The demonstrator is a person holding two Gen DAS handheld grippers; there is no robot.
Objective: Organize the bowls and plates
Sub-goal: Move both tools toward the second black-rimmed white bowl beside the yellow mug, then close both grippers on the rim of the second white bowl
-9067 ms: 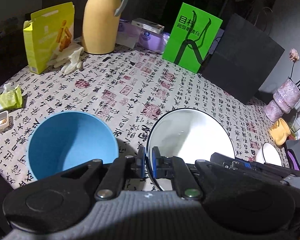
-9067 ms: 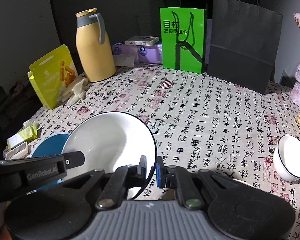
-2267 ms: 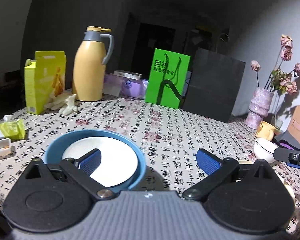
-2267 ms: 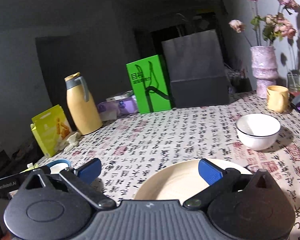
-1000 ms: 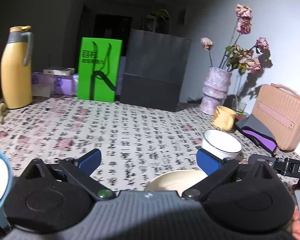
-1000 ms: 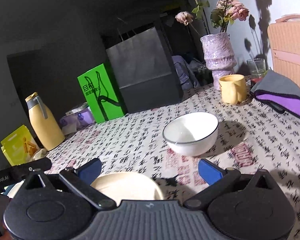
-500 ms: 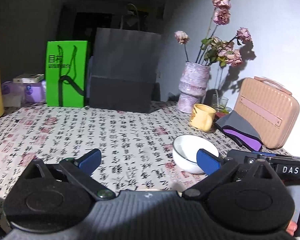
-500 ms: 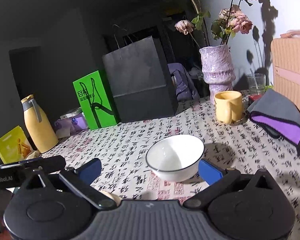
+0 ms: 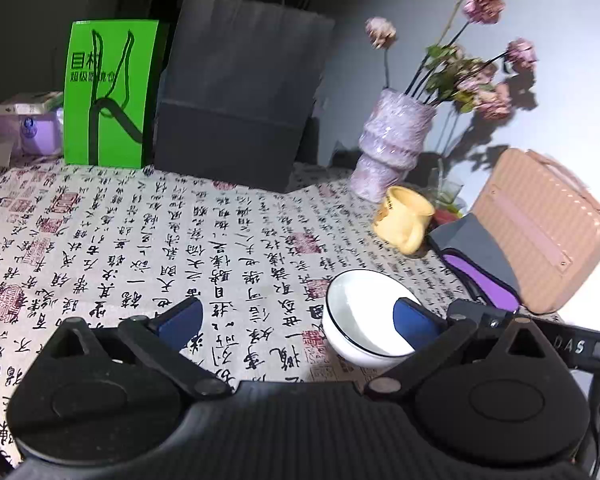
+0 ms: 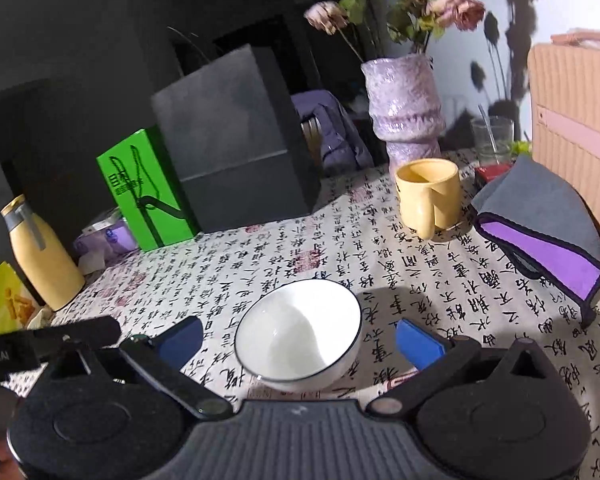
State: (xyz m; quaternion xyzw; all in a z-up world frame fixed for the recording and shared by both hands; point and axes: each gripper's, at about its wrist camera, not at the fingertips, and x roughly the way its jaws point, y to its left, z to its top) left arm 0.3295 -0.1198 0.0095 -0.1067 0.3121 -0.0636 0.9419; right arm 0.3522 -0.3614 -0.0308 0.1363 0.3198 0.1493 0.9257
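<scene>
The right gripper [image 10: 298, 340] has its fingers spread wide and holds nothing; the white bowl [image 10: 298, 334] with a thin dark rim stands upright on the surface [image 10: 260, 264] between the two blue fingertips, apart from both. The left gripper [image 9: 298, 318] also has its fingers spread wide and empty; in its view the same white bowl [image 9: 364, 320] is partly behind the right fingertip, and only printed cloth lies between the fingers. Beyond the fingers stand a yellow mug [image 10: 430, 196], a purple vase [image 10: 406, 104], a black paper bag [image 9: 236, 92] and a green bag [image 9: 108, 92].
</scene>
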